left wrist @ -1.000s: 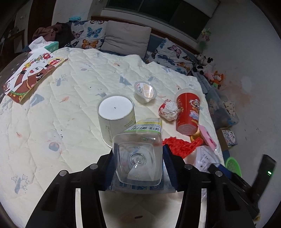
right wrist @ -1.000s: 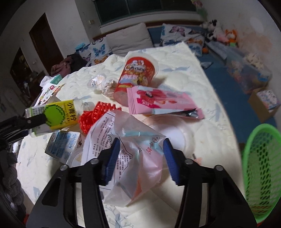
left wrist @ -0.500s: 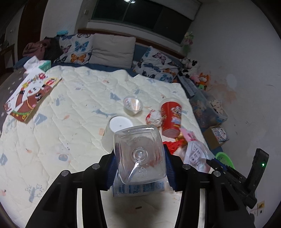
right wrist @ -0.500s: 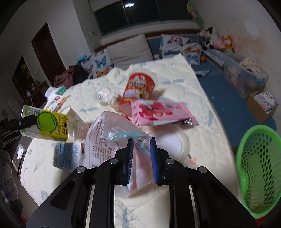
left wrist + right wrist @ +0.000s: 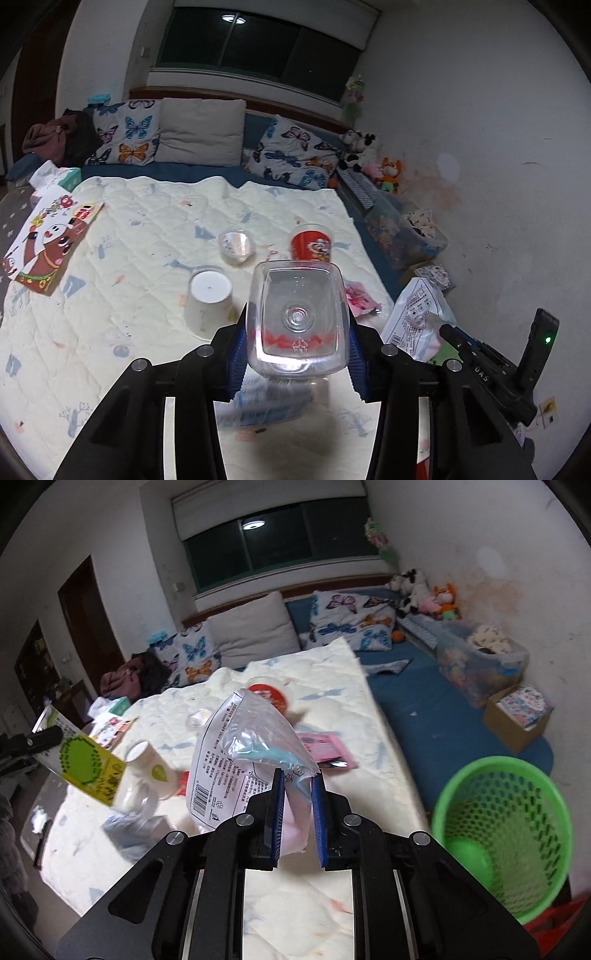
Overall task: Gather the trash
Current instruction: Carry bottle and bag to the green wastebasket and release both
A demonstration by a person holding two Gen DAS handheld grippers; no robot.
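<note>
My left gripper (image 5: 297, 328) is shut on a clear plastic bottle (image 5: 298, 317) with a green label (image 5: 86, 762), held above the bed. My right gripper (image 5: 298, 805) is shut on a crumpled plastic bag (image 5: 243, 753), lifted off the quilt; the bag also shows in the left wrist view (image 5: 417, 317). A green mesh basket (image 5: 502, 834) stands on the floor to the right of the bed. On the quilt lie a white paper cup (image 5: 208, 299), a red cup (image 5: 312, 245), a clear lid cup (image 5: 236, 242) and a pink wrapper (image 5: 327, 749).
A blue-white carton (image 5: 266, 402) lies under the left gripper. A picture book (image 5: 48, 243) lies at the left edge of the quilt (image 5: 147, 221). Pillows (image 5: 201, 133) line the headboard. Boxes and a storage bin (image 5: 480, 664) stand on the blue floor mat.
Both grippers have risen from the bed. The right gripper closed on the plastic bag and lifted it; the green basket now looms closer. The left still holds the bottle, now higher.
</note>
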